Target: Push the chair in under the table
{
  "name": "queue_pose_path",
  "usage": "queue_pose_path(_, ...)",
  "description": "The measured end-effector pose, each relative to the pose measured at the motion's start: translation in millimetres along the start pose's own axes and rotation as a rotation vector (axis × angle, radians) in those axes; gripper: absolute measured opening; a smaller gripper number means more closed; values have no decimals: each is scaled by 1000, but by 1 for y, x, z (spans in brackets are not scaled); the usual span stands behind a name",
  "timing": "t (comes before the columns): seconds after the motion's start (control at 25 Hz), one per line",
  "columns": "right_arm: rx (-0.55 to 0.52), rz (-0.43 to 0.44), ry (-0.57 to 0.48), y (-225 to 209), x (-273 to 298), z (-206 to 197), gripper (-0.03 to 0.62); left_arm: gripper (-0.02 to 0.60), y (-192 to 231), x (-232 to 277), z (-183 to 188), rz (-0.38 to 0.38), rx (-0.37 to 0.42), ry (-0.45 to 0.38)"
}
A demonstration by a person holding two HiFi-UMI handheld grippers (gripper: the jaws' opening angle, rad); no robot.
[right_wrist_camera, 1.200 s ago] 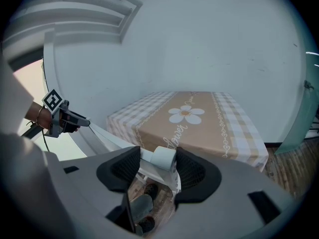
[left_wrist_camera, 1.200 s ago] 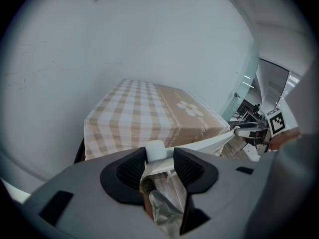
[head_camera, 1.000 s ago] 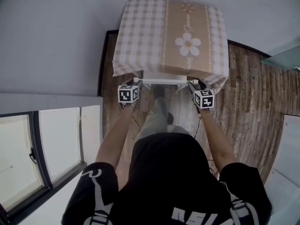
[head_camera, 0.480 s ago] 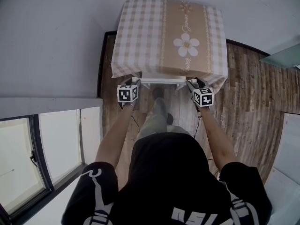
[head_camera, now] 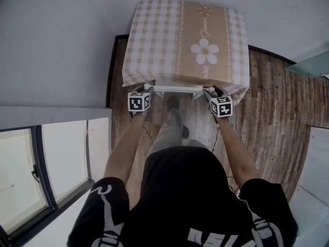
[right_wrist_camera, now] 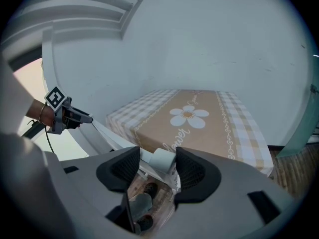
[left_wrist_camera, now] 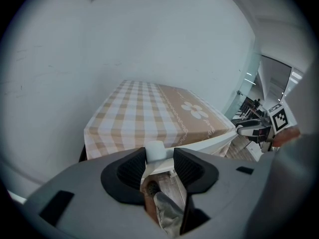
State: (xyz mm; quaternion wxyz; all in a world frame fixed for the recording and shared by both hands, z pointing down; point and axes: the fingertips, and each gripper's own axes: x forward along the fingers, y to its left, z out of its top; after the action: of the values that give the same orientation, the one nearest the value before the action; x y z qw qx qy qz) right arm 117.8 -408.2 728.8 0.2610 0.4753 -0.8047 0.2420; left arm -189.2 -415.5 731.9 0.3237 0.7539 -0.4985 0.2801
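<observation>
The left gripper (head_camera: 149, 92) sits at the table's (head_camera: 154, 40) near edge, by its left corner. Its jaws are closed on the white left post (left_wrist_camera: 155, 151) of the chair back, and the post top fills the narrow gap between the two dark pads. From there the top rail of the chair (head_camera: 177, 89) runs along the table's near edge, just in front of the hanging hem. The rest of the chair is out of sight under the cloth. At the table's near right corner the right gripper (head_camera: 208, 93) is clamped the same way on the right post (right_wrist_camera: 163, 159), with both pads touching it.

Left of the table stands a plain pale wall (head_camera: 61, 45), and a dark-framed window (head_camera: 20, 169) lies further toward the person. Between the two grippers, on the near side of the rail, the person's leg (head_camera: 172, 127) reaches toward the table with a dark shoe (head_camera: 174, 102) just short of the rail. Right of the table the floor (head_camera: 272, 102) spreads out, and a glassy panel edge shows beyond it.

The tablecloth (head_camera: 221, 71) is a beige-and-white check with a tan centre band that carries a white daisy (head_camera: 204, 50). The chair parts are smooth and white with blunt post tops. The floor is of worn brown planks. Each gripper has a grey body, black ribbed pads and a cube with black-and-white square markers.
</observation>
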Motion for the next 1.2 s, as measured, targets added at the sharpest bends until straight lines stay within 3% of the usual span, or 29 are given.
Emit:
queue_pose_path(0.44,-10,0,-4,0,7,7,242,186,6,5,8,-6,-3,-30)
queue_pose_path(1.2,1,-32,-5,-14,28,28,242,184,19,27,37,-1,5,15)
